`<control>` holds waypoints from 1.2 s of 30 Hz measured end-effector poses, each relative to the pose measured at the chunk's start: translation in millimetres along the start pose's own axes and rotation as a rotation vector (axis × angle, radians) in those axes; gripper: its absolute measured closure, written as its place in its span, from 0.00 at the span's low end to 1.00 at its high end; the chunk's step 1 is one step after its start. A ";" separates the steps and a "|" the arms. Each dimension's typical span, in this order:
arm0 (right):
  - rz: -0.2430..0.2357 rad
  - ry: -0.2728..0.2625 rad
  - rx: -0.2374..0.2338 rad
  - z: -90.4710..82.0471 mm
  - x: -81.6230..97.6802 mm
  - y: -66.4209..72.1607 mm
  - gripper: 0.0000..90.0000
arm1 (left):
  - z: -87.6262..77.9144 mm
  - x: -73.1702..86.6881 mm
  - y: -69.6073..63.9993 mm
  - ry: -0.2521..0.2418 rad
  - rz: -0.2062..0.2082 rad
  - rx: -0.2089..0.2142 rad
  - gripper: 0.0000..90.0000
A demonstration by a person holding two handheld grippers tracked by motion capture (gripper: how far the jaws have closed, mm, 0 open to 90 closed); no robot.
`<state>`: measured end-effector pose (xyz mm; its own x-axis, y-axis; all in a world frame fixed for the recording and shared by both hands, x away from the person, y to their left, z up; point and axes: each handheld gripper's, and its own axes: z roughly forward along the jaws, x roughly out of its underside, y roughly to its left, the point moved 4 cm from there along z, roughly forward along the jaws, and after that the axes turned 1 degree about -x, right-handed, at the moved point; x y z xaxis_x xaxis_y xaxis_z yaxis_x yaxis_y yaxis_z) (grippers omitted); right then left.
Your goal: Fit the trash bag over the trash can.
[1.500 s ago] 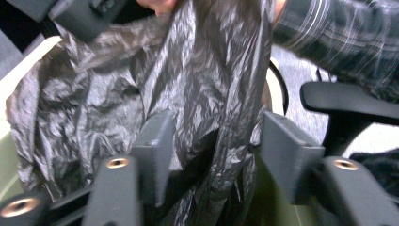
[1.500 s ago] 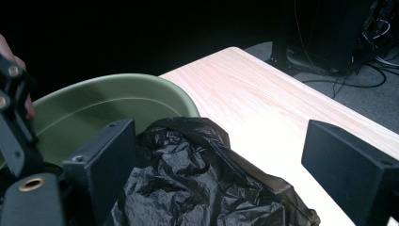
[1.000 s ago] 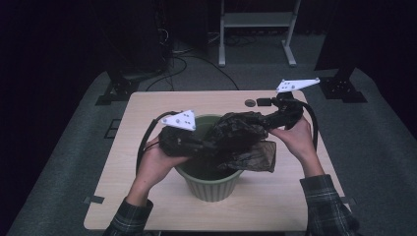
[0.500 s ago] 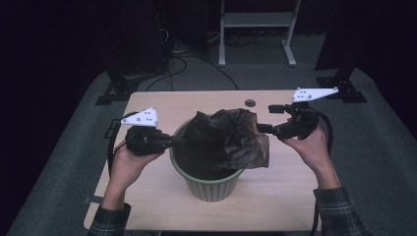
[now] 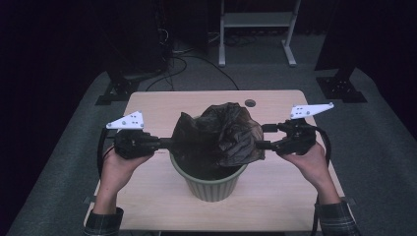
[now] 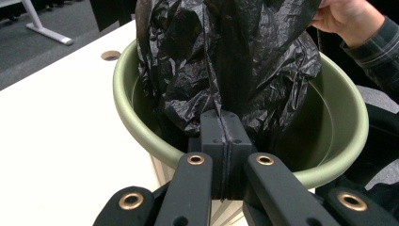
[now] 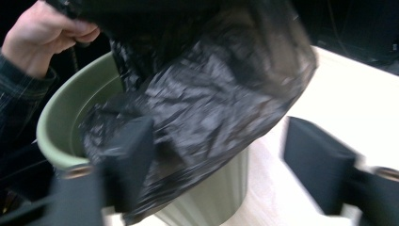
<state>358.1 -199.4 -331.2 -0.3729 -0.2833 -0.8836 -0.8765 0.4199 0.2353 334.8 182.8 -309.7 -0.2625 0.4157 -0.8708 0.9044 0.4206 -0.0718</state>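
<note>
Bag [image 5: 219, 135] sits bunched above the green bin [image 5: 211, 184] at frame centre, not yet lining it. Left gripper [image 5: 164, 143] pinches its edge; right gripper [image 5: 263, 137], jaws just closing, straddles the plastic ungripped.

Both grippers have drawn apart, stretching the black bag [image 5: 216, 132] over the bin [image 5: 209, 179].

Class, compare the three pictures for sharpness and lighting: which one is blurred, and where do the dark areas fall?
High view: table evenly lit, the room behind nearly black. Left gripper view: sharp, creases in the black bag and the green bin's rim crisp. Right gripper view: smeared with motion blur, right gripper jaws soft-edged.
</note>
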 end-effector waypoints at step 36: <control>-0.109 -0.002 0.098 -49.5 14.0 1.8 0.63 | -35.2 50.3 14.9 -0.044 -0.081 -0.091 0.71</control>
<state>336.2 -245.2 -323.1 -0.2759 -0.3299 -0.9028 -0.8778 0.4691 0.0969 323.3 238.4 -337.4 -0.3171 0.3424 -0.8844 0.8459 0.5238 -0.1005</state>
